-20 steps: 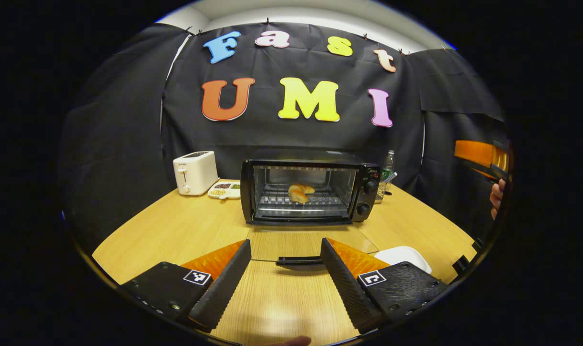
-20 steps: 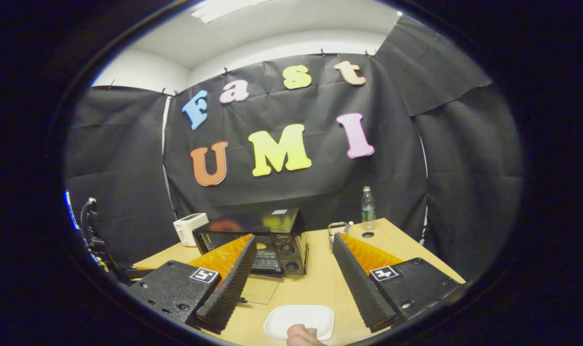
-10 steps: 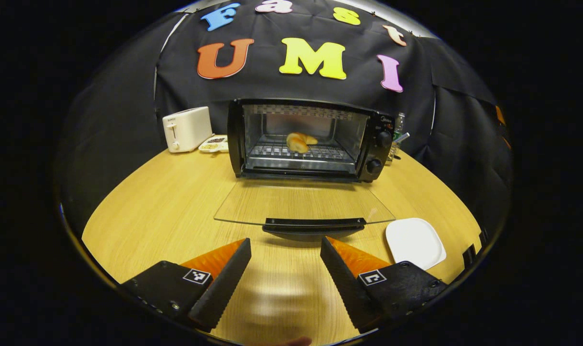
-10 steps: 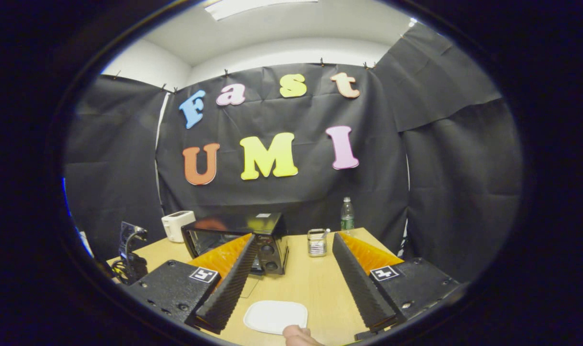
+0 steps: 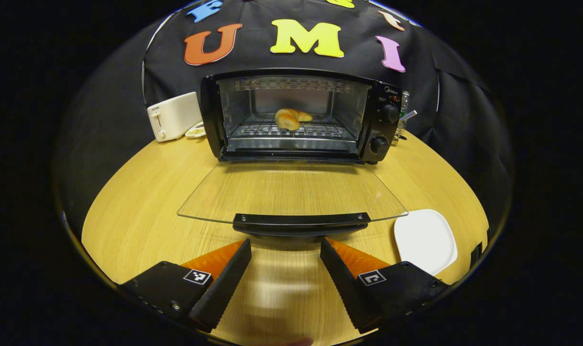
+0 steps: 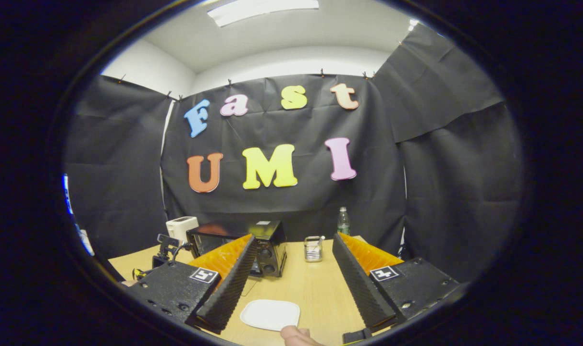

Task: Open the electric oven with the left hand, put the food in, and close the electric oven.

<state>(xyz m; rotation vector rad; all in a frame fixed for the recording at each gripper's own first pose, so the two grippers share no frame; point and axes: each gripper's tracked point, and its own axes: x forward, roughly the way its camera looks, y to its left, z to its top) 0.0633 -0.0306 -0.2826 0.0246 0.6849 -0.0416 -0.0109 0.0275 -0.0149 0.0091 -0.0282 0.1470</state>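
oven (image 5: 291,115) door (image 5: 291,194) down, bread (image 5: 291,118) on rack; brand print unreadable; left gripper (image 5: 285,250) and right gripper (image 6: 295,247) spread, empty.

Two wedge-shaped fingers with saw-toothed inner faces are being shown on the left gripper (image 5: 285,276), each mounted on a flat, matt block fastened with small screws. A square black-and-white marker is being carried on top of each block. The same build is being displayed by the right gripper (image 6: 294,281), ribbed wedges included. A bare fingertip (image 6: 295,335) is being seen at the bottom edge.
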